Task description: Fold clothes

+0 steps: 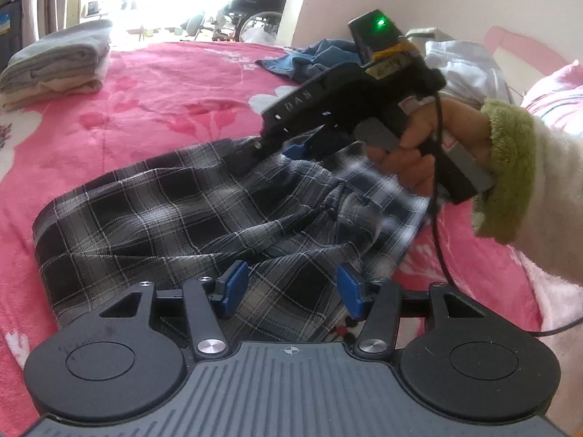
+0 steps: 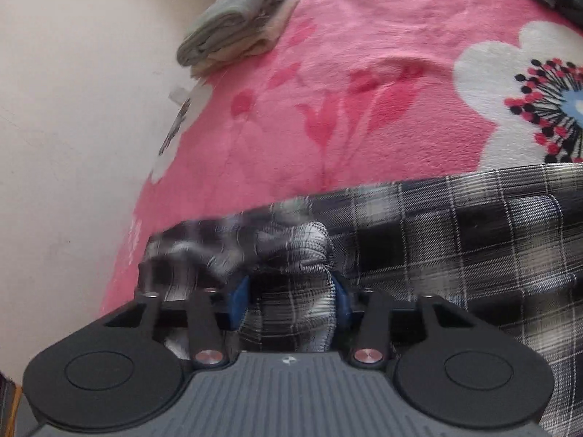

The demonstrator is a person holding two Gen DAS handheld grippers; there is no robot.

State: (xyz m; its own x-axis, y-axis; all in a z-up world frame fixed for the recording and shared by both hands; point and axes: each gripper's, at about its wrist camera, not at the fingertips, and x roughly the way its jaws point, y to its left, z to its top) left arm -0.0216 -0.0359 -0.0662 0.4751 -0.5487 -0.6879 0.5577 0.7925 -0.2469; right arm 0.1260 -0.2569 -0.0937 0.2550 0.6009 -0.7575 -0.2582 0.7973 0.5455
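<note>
Bed covered by a pink floral blanket (image 1: 153,109), bright window or doorway behind it, pale wall alongside. Landmark: the black-and-white plaid garment (image 1: 175,215), lying rumpled and partly spread on the blanket near the middle of the bed. Beyond the plaid garment, at the far corner of the bed, a stack of folded grey and cream clothes (image 1: 58,65); same stack seen in the right wrist view near the wall edge. Also beyond the plaid garment, toward the wall, a crumpled blue garment (image 1: 309,58) with a white garment (image 1: 462,65) just beside it. Above the far edge of the plaid garment, a hand (image 1: 415,145) in a fuzzy white sleeve with green cuff (image 1: 510,167) holds the right gripper (image 2: 291,302); its jaws are clenched on a bunched fold of the plaid garment, cloth visibly pinched between the blue pads (image 2: 238,298), and the fabric near it is motion-blurred. Over the near edge of the plaid garment, the left gripper (image 1: 291,287) hovers with jaws released, blue pads apart and plaid cloth showing between them, nothing pinched. A black cable (image 1: 441,240) hangs from the right gripper's handle, beside the plaid garment.
</note>
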